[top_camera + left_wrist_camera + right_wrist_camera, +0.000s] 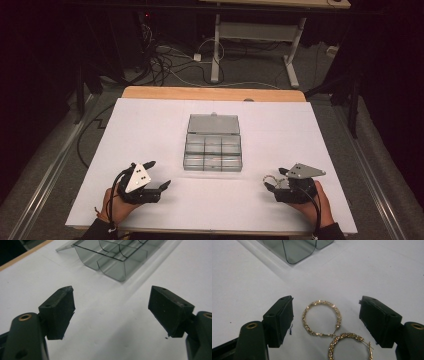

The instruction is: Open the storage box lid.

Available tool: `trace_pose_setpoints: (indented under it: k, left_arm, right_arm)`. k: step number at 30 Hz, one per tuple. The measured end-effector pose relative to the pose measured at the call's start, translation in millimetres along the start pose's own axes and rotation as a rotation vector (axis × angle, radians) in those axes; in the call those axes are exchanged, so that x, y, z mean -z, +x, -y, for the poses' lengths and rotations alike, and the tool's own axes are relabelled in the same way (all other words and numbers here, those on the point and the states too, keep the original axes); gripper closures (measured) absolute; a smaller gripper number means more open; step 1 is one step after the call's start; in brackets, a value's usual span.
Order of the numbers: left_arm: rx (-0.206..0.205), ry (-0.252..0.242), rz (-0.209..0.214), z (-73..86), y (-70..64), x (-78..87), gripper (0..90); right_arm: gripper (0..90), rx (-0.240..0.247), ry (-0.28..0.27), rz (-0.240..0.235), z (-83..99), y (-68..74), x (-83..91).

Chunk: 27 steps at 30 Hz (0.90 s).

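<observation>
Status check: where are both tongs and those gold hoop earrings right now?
Left tongs open, empty, over white table. Right tongs open around two gold hoop earrings, not gripping. Clear plastic compartment box open ahead; nothing between.

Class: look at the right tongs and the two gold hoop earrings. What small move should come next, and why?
Probably lower the right tongs and close them on the nearer-to-box earring. Its jaws stand open on either side of it, both earrings lie loose on the white table, and the open box waits ahead.
</observation>
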<state>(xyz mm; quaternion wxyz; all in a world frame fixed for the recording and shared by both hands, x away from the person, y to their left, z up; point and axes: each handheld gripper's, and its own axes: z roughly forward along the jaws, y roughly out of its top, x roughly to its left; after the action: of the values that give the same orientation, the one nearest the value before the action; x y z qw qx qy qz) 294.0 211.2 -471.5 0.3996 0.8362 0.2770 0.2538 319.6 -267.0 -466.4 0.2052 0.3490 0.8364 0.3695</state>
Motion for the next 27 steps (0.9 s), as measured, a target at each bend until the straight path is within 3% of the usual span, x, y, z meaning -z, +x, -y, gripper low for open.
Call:
trace_pose_setpoints:
  k: [4, 13, 27]
  left_arm:
    - [0.04, 0.012, 0.007, 9.0, -2.3, 6.0, 20.3]
    - [0.047, 0.006, -0.009, 14.2, -3.2, 10.2, 20.2]
    - [0.031, 0.02, 0.005, 14.4, -1.4, 3.6, 20.2]
  right_arm:
    - [26.5, -0.003, 0.038, -0.015, 1.4, 0.4, -5.2]
    - [25.8, 0.028, 0.11, -0.009, -1.8, 3.6, -14.1]
    - [40.9, 0.014, 0.106, -0.05, -2.4, 1.4, -15.3]
